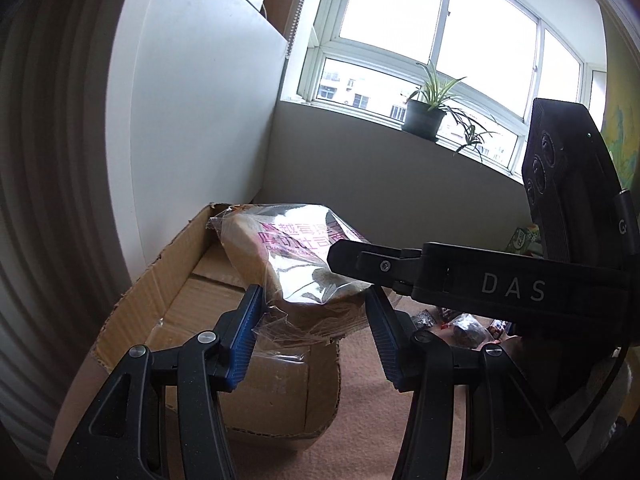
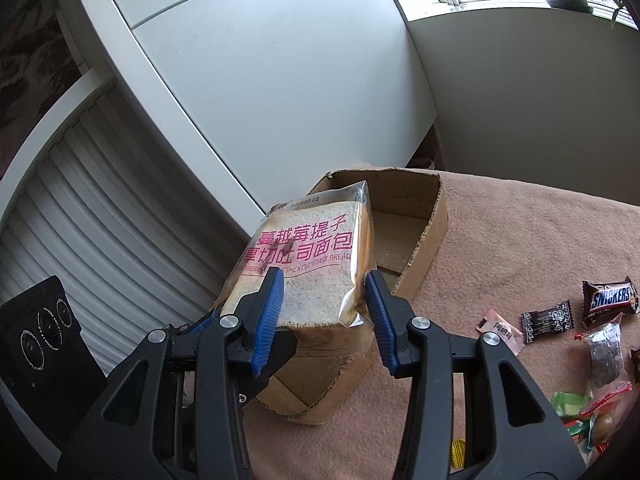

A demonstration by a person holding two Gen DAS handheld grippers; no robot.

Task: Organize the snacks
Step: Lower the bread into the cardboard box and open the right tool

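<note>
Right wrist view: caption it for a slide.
Both grippers carry a bagged toast loaf over the cardboard box; candies wait nearby.

Left wrist view: camera sits just behind the left gripper [image 1: 316, 320], looking forward and slightly downward toward the window [image 1: 440, 40] and sill plant [image 1: 426, 114]. Close range to the bread bag [image 1: 296, 256] and cardboard box [image 1: 200, 320].

Right wrist view: camera sits just behind the right gripper [image 2: 324, 312], angled downward, facing the white cabinet [image 2: 260, 80]; the window appears only at the upper right corner. Close range.

Shared field: bread bag, cardboard box, pink surface [image 2: 520, 240], scattered snacks [image 2: 600, 320], sill plant. Each view shows the opposite gripper's body.
</note>
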